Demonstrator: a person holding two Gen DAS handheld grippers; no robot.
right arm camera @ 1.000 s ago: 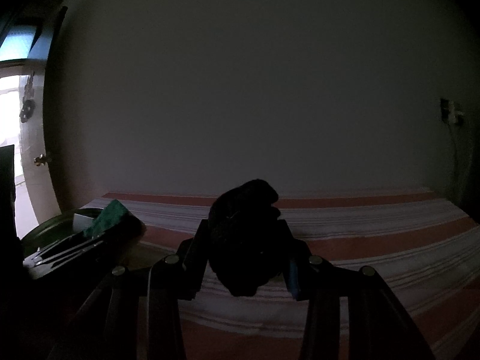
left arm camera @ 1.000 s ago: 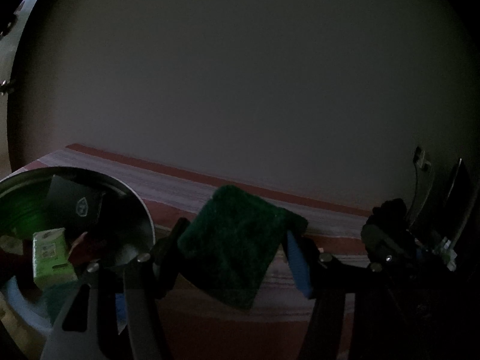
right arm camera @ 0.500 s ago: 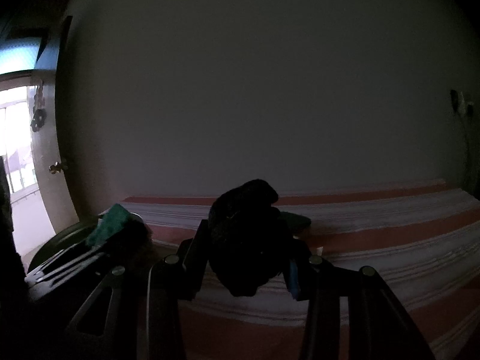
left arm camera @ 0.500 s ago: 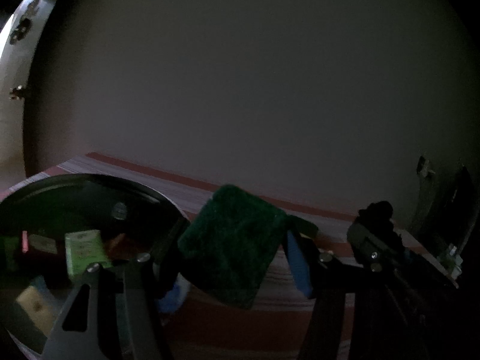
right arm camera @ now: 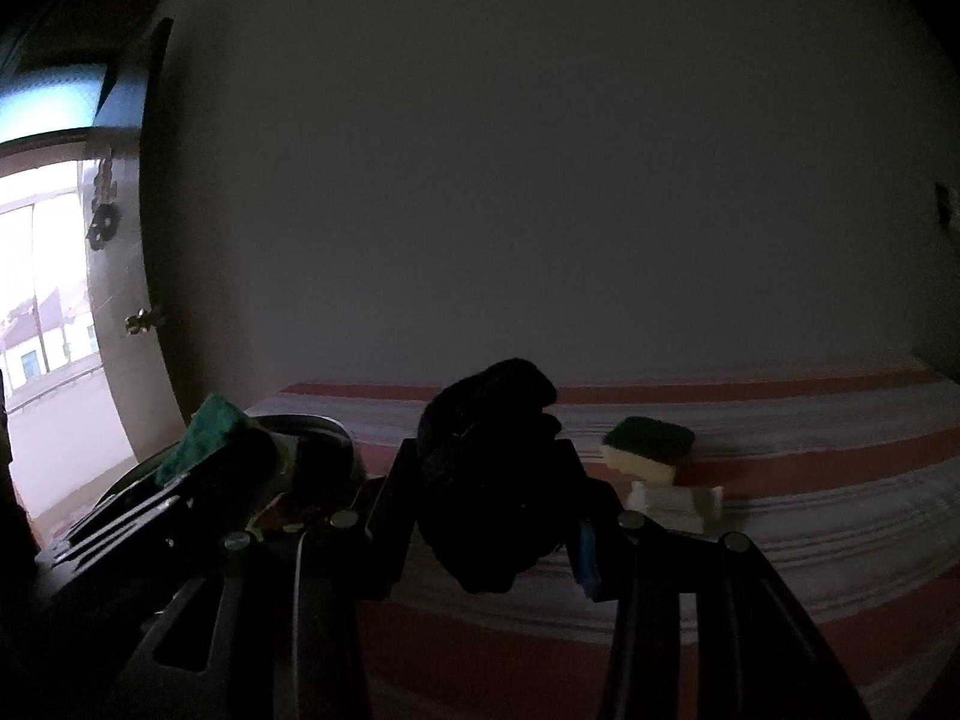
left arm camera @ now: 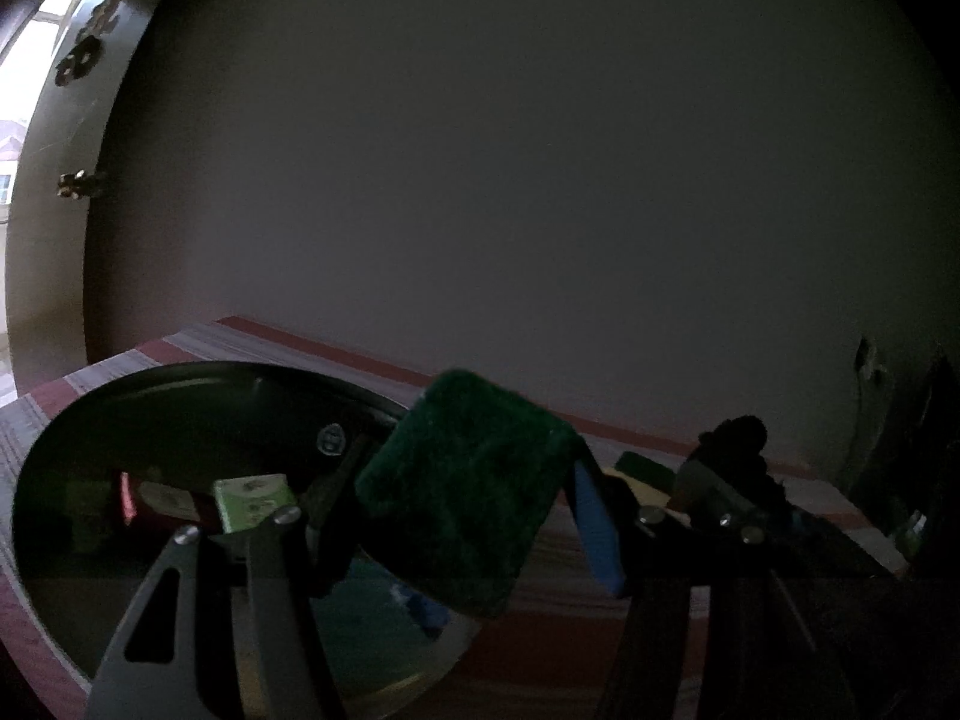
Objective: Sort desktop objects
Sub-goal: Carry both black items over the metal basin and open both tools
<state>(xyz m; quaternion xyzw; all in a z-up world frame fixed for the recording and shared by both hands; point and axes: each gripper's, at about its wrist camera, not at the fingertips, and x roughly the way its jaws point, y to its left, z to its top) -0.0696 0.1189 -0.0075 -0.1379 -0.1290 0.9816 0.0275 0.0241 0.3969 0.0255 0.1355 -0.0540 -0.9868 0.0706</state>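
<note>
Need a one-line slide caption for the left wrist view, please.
Left gripper holds a green scouring pad above the rim of a round metal basin of sorted items.

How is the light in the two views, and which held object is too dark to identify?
Both views are dim and fisheye-curved. Left wrist: green pad keeps its colour. Right wrist: bright window at left; the held object is a black silhouette, unidentifiable.

A: Where is the green scrub pad?
B: Up in the air, tilted, over the round bowl.
A: And the black lump?
B: Up too. A green-topped sponge lies on the striped cloth.
</note>
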